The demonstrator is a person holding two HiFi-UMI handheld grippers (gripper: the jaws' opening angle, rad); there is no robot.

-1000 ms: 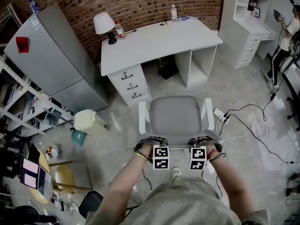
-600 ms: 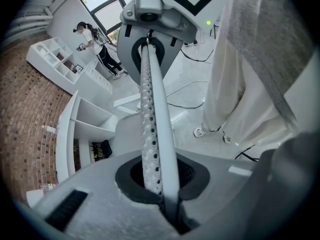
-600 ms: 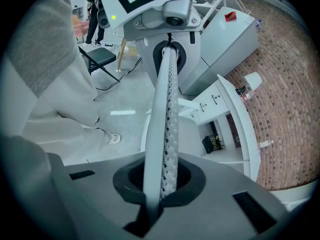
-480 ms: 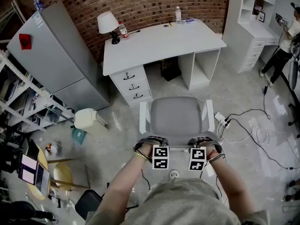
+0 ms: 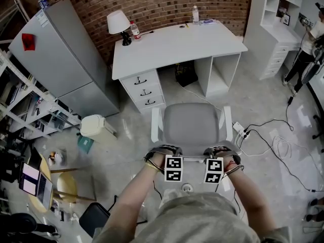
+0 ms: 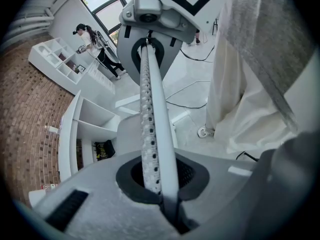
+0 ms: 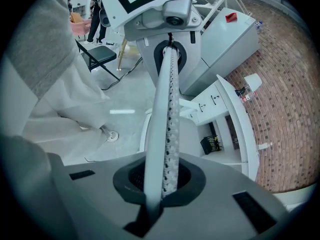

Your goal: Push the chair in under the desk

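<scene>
A grey chair with white armrests stands on the floor, facing the white desk, a short gap from its opening. My left gripper and right gripper sit side by side on the top edge of the chair's backrest. In the left gripper view the thin white, perforated backrest edge runs between the jaws of the left gripper, which is shut on it. The right gripper is shut on the same edge.
A grey fridge stands left of the desk. A lamp and a bottle are on the desk, with a black item under it. A bin sits at the left. Cables and a power strip lie at the right.
Both grippers and the chair have edged slightly toward the desk. Both grips on the backrest look the same.
</scene>
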